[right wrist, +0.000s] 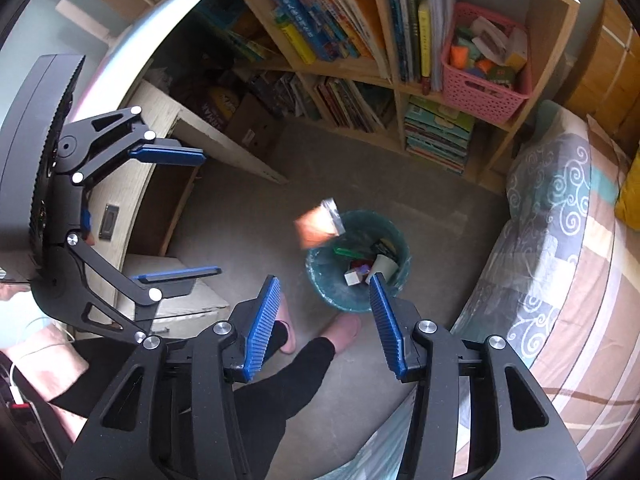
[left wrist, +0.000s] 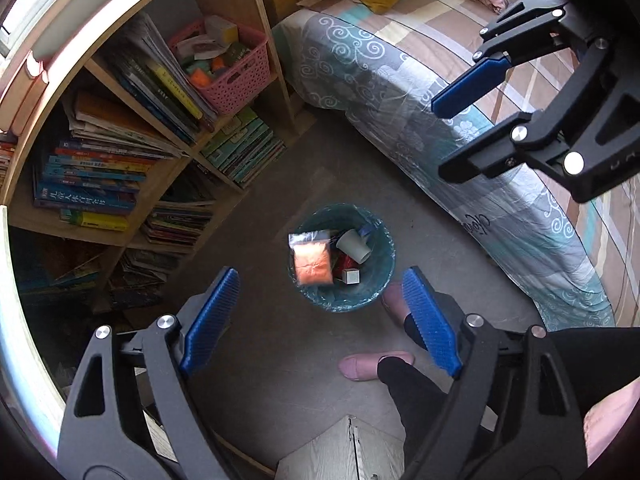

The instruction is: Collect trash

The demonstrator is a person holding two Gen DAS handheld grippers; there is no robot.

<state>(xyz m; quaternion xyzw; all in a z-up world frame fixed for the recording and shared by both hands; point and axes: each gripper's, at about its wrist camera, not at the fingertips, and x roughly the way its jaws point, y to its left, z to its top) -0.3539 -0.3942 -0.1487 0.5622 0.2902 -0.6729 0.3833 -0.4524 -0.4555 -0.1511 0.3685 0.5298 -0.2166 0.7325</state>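
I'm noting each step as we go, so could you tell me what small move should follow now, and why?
Probably lift both grippers away and look for more trash. The left gripper and right gripper stand open with nothing between the fingers, and the orange packet is blurred in mid-air over the bin, which already holds a cup.

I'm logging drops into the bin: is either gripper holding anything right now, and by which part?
Nothing is held. The left gripper and right gripper both have open, bare jaws; the orange packet is loose in the air above the trash bin.
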